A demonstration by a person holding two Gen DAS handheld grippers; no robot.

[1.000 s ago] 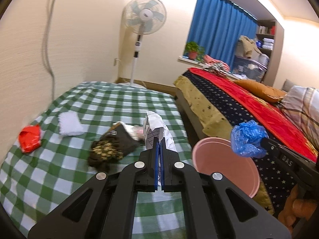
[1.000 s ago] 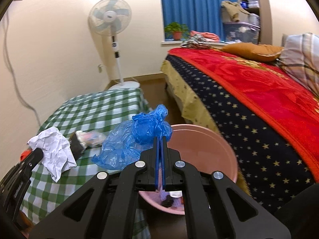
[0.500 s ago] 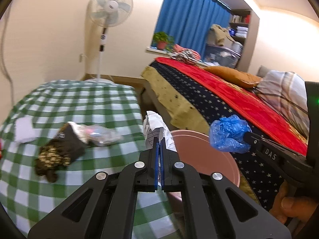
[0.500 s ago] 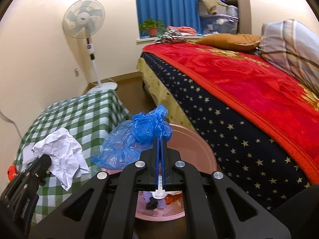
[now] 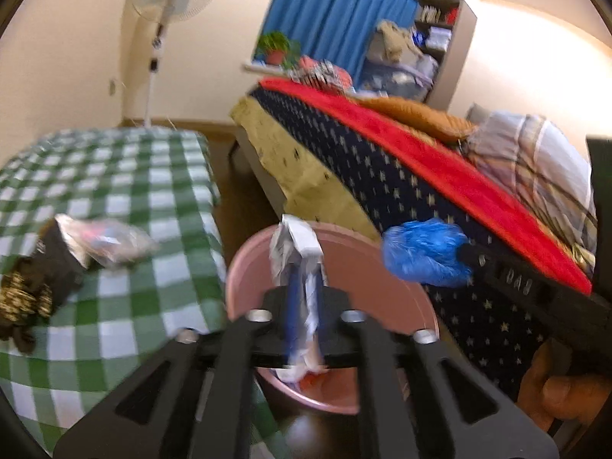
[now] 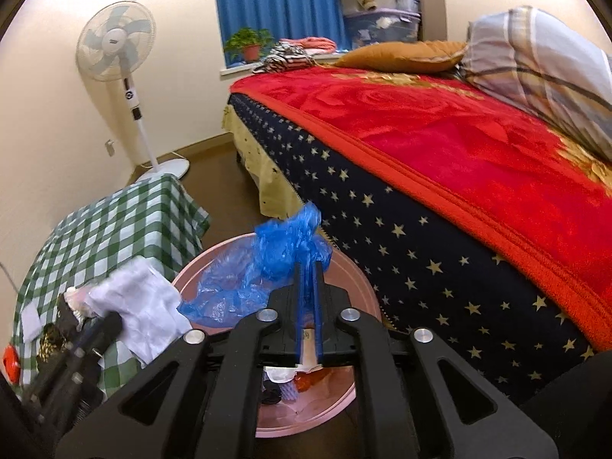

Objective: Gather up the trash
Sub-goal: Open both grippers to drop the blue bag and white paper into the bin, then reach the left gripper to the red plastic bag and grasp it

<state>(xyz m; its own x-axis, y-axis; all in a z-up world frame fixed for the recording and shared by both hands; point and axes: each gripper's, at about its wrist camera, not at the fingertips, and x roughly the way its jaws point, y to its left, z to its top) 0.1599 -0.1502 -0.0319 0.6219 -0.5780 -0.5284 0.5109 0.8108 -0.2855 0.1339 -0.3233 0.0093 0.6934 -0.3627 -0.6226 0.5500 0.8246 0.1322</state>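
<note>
Checked table, crumpled paper upright over bin

Crumpled white paper wad, clamped in left gripper: shifted from above the green-checked tabletop to over the round pink plastic bin. Crinkled blue plastic bag, in right gripper: now fully above bin.

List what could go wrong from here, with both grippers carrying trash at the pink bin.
1. The blue plastic bag in the right gripper spreads wide and light; on release it may catch the pink bin rim or drift to the floor.
2. The crumpled white paper in the left gripper looks near the bin's table-side edge and might fall outside.
3. Both grippers crowd one opening and might collide.
</note>
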